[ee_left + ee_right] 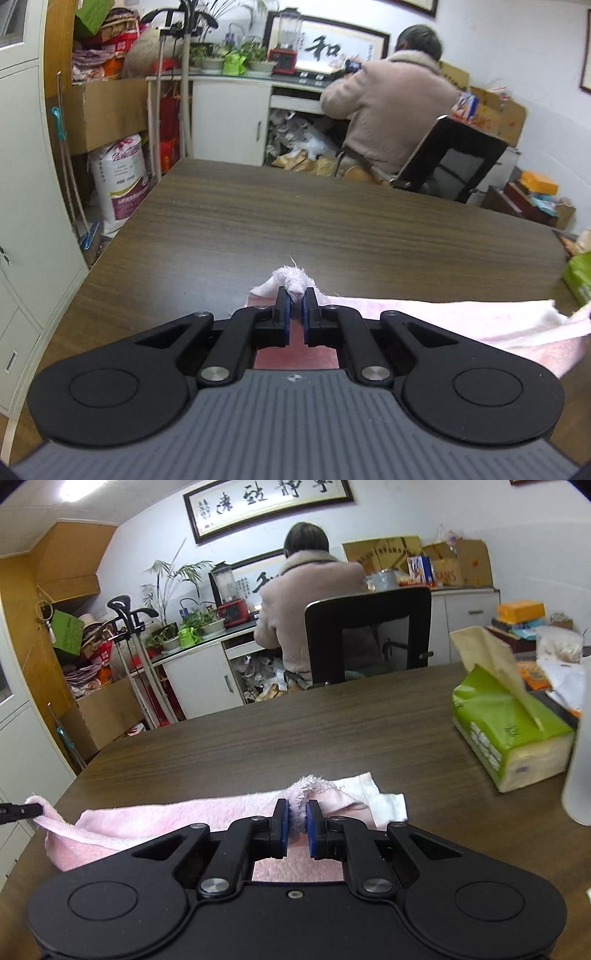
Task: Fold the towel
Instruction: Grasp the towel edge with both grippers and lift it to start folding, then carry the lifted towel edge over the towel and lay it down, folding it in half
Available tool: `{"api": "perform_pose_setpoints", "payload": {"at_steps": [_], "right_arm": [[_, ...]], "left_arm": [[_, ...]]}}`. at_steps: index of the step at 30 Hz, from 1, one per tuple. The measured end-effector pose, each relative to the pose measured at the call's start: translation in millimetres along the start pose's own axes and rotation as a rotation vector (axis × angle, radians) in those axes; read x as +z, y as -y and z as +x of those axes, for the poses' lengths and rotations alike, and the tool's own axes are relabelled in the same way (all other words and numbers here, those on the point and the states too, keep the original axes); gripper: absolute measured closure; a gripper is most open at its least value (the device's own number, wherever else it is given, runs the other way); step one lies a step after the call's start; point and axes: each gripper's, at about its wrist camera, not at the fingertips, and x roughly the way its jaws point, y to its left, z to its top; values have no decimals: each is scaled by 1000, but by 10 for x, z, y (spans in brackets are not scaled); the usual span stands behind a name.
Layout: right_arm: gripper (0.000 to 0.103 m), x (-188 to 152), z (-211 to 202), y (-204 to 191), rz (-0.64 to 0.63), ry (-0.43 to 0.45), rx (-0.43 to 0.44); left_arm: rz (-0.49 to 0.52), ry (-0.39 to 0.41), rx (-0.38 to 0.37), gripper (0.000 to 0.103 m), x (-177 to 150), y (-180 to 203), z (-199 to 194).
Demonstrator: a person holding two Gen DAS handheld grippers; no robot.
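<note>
A pink towel [461, 321] lies along the near edge of the dark wooden table [295, 221]. My left gripper [295, 293] is shut on one fluffy corner of it, which pokes up between the blue pads. In the right wrist view the towel [166, 818] stretches left from my right gripper [297, 814], which is shut on the other corner. The left gripper's fingertip [26, 809] shows at the far left, pinching the towel's far end. A white label or lining [373, 794] of the towel lies just right of the right gripper.
A green tissue pack [509, 720] stands on the table's right side, beside a white cylinder [580, 757] at the frame edge. A person on a black chair [365, 635] sits beyond the table's far edge. Cabinets and boxes stand to the left.
</note>
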Motion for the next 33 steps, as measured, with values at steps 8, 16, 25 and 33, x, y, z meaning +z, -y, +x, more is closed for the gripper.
{"api": "perform_pose_setpoints", "payload": {"at_steps": [8, 16, 25, 33], "right_arm": [[93, 90, 477, 118, 74, -68, 18], [22, 76, 723, 254, 177, -39, 15], [21, -18, 513, -42, -79, 46, -46], [21, -108, 501, -169, -193, -26, 104]], "left_arm": [[-79, -93, 3, 97, 50, -114, 490], [-118, -55, 112, 19, 72, -142, 625], [209, 44, 150, 8, -210, 250, 279], [380, -20, 128, 8, -456, 446, 215]]}}
